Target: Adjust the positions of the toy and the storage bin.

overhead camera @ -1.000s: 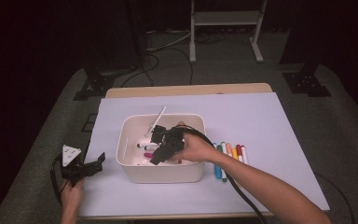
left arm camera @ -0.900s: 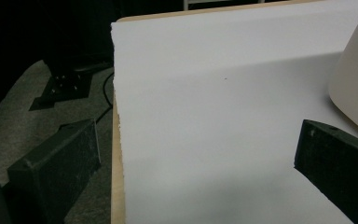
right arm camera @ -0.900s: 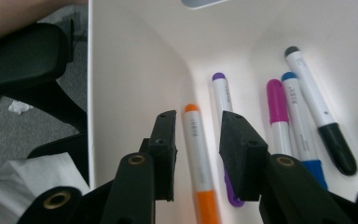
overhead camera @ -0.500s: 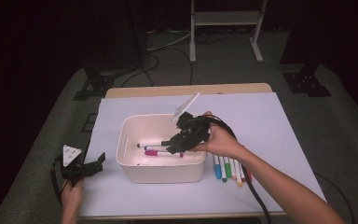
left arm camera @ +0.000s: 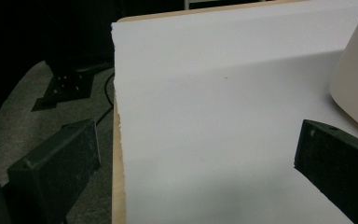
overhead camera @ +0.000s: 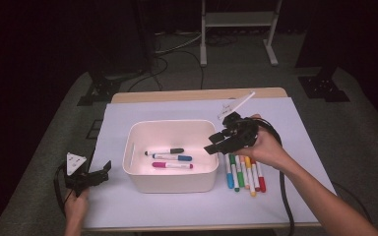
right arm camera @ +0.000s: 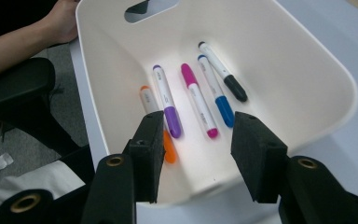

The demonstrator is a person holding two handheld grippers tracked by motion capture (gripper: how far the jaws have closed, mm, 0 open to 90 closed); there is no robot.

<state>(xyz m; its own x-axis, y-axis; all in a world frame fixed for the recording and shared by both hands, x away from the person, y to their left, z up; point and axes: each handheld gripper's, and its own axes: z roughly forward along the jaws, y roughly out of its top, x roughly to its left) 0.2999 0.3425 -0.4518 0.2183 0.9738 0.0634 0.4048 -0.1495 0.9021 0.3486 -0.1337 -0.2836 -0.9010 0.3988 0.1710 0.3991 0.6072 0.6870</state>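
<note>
A white bin [overhead camera: 170, 182] stands mid-table. Black-capped [overhead camera: 165, 151], blue [overhead camera: 172, 158] and pink [overhead camera: 172, 165] markers lie in it. The right gripper view looks down into the bin [right arm camera: 298, 70] and adds a purple marker [right arm camera: 168, 102] and an orange one [right arm camera: 145, 97], partly behind a jaw. My right gripper [overhead camera: 212, 143] [right arm camera: 196, 126] hovers over the bin's right rim, open, nothing between its jaws, which have just been opening. Several more markers [overhead camera: 241, 172] lie in a row right of the bin. My left gripper [overhead camera: 103, 172] [left arm camera: 196, 140] rests open at the table's left edge.
A white sheet [overhead camera: 192, 105] covers the wooden table. The right gripper's cable [overhead camera: 283, 196] trails along the forearm towards the front edge. A metal stand [overhead camera: 236, 29] and floor cables lie beyond the table's far edge. The bin's curved wall [left arm camera: 354, 79] sits right of the left gripper.
My right gripper has come up out of the bin and moved right, to above its right rim, and its jaws stand wider. The left gripper has stayed put.
</note>
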